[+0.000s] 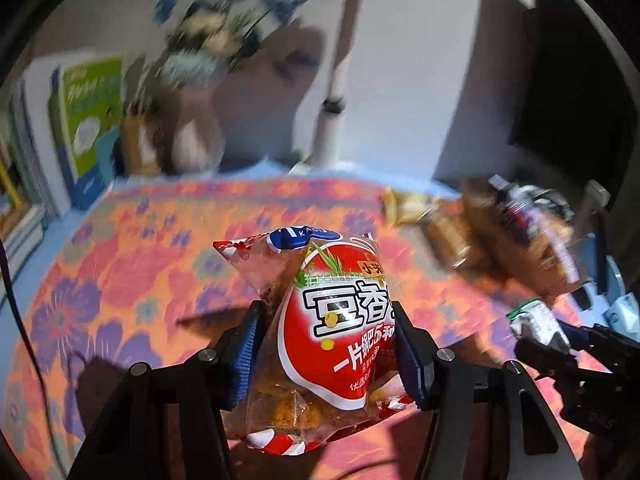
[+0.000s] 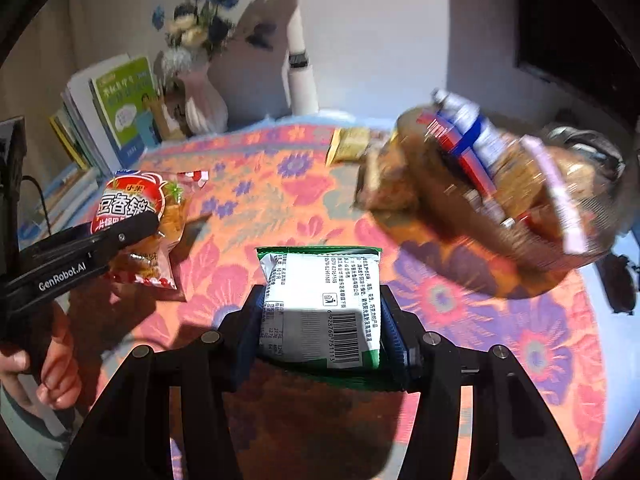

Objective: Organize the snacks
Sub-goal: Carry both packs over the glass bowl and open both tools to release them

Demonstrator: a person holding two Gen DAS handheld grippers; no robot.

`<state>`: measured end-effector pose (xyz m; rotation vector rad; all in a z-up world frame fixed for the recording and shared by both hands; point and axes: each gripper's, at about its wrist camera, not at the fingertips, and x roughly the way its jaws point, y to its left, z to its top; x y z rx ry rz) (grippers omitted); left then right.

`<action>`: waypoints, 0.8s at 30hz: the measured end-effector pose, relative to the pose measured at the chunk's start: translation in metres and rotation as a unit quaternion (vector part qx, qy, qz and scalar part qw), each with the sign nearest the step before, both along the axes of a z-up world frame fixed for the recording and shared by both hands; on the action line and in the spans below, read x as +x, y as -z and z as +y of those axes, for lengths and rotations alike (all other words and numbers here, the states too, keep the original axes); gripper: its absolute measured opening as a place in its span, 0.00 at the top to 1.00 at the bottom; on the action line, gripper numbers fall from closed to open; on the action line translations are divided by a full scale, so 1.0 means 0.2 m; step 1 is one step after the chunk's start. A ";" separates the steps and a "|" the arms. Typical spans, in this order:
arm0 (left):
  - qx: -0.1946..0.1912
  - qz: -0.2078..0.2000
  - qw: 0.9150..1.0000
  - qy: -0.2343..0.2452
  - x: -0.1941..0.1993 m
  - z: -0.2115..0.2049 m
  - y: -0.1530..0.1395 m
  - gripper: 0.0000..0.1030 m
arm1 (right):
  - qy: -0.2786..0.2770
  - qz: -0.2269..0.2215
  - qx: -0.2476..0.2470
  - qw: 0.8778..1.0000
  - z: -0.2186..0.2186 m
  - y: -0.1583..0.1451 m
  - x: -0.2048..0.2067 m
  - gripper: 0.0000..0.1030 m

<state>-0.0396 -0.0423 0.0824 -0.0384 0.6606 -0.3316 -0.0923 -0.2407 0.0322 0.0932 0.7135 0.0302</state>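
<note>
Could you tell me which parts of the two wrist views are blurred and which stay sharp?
Left wrist view: the red snack packet in the left claw is sharp, while the flower vase, books and snack pile smear with motion blur. Right wrist view: the green-edged packet in the right claw reads crisply, barcode included; the snack pile is streaked, and a shadow crosses the packet's lower half.

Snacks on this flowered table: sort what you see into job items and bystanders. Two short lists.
Job items:
- red snack packet, held in the left gripper
- green-edged white packet, held in the right gripper
- clear bag of snacks
- small yellow packet

Bystanders:
- books
- vase of flowers
- floral tablecloth
</note>
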 end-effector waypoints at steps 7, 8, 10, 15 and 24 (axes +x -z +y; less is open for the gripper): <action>0.000 -0.049 0.997 0.062 0.01 -0.24 -0.32 0.44 | 0.040 -0.063 0.007 0.997 -0.22 -0.25 -0.11 0.49; -0.002 -0.051 0.996 0.072 0.03 -0.29 -0.37 0.44 | 0.049 -0.071 0.005 0.996 -0.26 -0.28 -0.12 0.49; -0.005 -0.052 0.995 0.081 0.06 -0.37 -0.44 0.44 | 0.069 -0.088 0.002 0.994 -0.34 -0.35 -0.13 0.49; -0.030 -0.052 0.990 0.128 0.19 -0.61 -0.62 0.44 | 0.114 -0.114 0.017 0.987 -0.58 -0.49 -0.12 0.49; -0.015 -0.038 0.981 0.191 0.37 -1.09 -0.67 0.44 | 0.169 -0.119 0.042 0.978 -0.91 -0.55 -0.02 0.49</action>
